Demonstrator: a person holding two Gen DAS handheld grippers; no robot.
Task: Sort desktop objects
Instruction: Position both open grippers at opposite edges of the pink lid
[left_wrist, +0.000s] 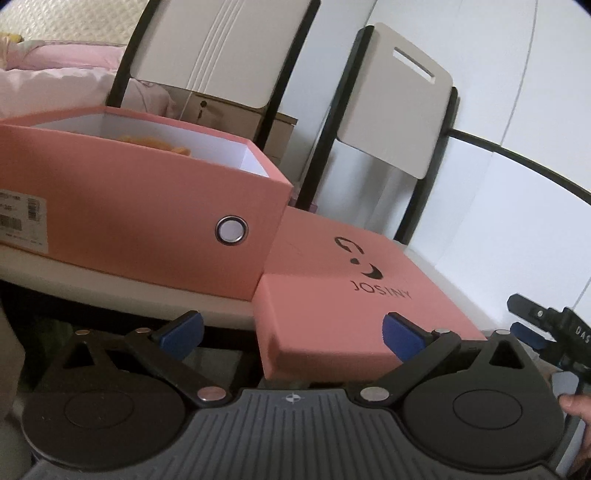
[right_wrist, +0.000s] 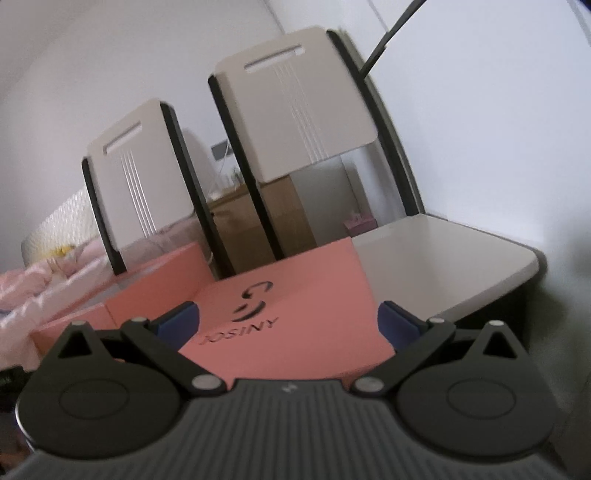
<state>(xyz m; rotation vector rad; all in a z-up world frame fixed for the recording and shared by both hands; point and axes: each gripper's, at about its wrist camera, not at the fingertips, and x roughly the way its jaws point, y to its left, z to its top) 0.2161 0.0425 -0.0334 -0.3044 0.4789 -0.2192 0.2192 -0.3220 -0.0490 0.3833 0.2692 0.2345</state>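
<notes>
We hold both grippers, left (left_wrist: 293, 330) and right (right_wrist: 288, 319), fingers spread wide, empty, near the flat pink cardboard lid (left_wrist: 354, 295) beside the open pink box (left_wrist: 147, 199).

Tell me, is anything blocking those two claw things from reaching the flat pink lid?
Nothing visible does. The left gripper and right gripper both have open jaws facing the pink lid, which lies beside the open pink box, with clear space before it.

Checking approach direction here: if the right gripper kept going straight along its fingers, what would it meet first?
Most likely the pink lid printed JOSINY: it fills the gap between the open fingers of the right gripper, lying flat just ahead. The chair back stands behind. Depth is hard to judge here.
</notes>
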